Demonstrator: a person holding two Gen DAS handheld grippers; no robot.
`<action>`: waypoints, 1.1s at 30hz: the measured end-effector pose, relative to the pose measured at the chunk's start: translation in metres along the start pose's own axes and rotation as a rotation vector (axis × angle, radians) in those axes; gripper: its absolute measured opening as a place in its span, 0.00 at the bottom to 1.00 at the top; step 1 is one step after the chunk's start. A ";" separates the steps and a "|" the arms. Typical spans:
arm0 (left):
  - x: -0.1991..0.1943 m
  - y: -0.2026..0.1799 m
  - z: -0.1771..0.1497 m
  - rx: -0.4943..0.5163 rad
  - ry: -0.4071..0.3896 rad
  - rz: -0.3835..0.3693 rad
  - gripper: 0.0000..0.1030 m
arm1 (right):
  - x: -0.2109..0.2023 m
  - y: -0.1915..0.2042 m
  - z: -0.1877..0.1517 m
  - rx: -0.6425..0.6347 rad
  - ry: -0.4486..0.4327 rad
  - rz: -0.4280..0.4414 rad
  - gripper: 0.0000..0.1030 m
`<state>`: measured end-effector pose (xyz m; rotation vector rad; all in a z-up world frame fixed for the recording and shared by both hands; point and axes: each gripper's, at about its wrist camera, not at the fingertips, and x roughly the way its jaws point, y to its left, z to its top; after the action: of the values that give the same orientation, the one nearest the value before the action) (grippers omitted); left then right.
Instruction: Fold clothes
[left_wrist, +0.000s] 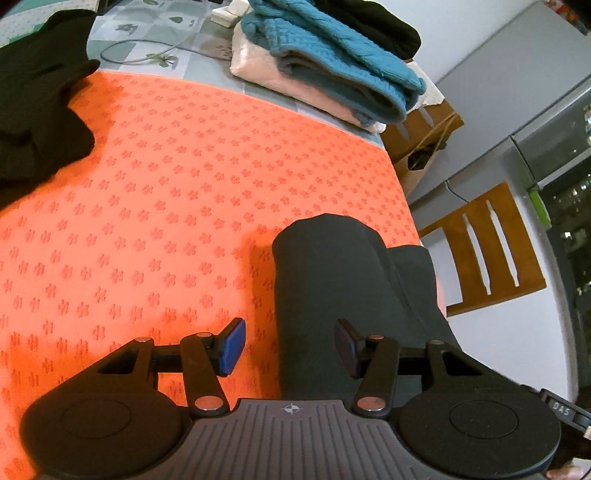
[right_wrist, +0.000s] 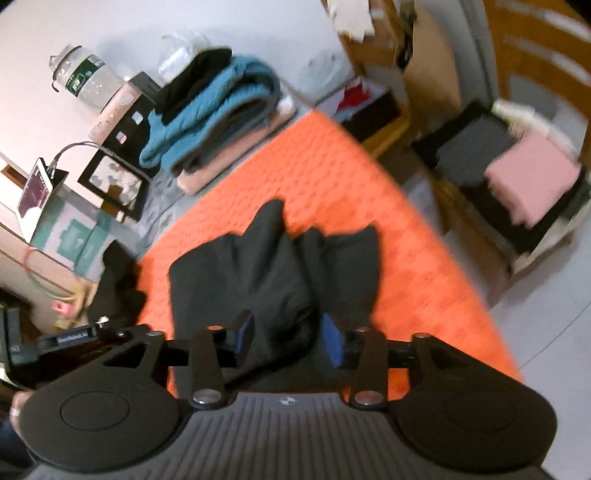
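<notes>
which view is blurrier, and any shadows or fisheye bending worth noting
Right wrist view is blurrier: the orange cloth and background smear with motion. Left wrist view is mostly sharp; the dark garment casts a soft shadow to its left, and the wooden chair bows from fisheye distortion.

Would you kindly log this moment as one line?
left hand-held gripper: open, empty | right hand-held gripper: open around crumpled black garment | orange patterned mat: underneath

Table (left_wrist: 110, 44): orange mat (left_wrist: 166, 184), black garment (right_wrist: 266, 273), folded stack (left_wrist: 325, 62).
</notes>
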<state>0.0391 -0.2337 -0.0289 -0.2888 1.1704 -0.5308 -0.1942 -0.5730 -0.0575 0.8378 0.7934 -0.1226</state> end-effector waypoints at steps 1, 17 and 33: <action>-0.001 0.000 -0.001 -0.003 -0.002 -0.002 0.53 | 0.006 -0.001 -0.002 0.021 0.013 0.005 0.54; 0.000 -0.005 -0.002 0.042 0.005 -0.008 0.54 | 0.016 0.005 -0.004 0.228 -0.108 0.063 0.21; 0.037 -0.070 -0.009 0.328 0.034 -0.004 0.44 | -0.004 -0.016 -0.017 0.109 -0.091 -0.068 0.31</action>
<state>0.0246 -0.3120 -0.0281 -0.0007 1.0951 -0.7222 -0.2134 -0.5727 -0.0716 0.9024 0.7343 -0.2642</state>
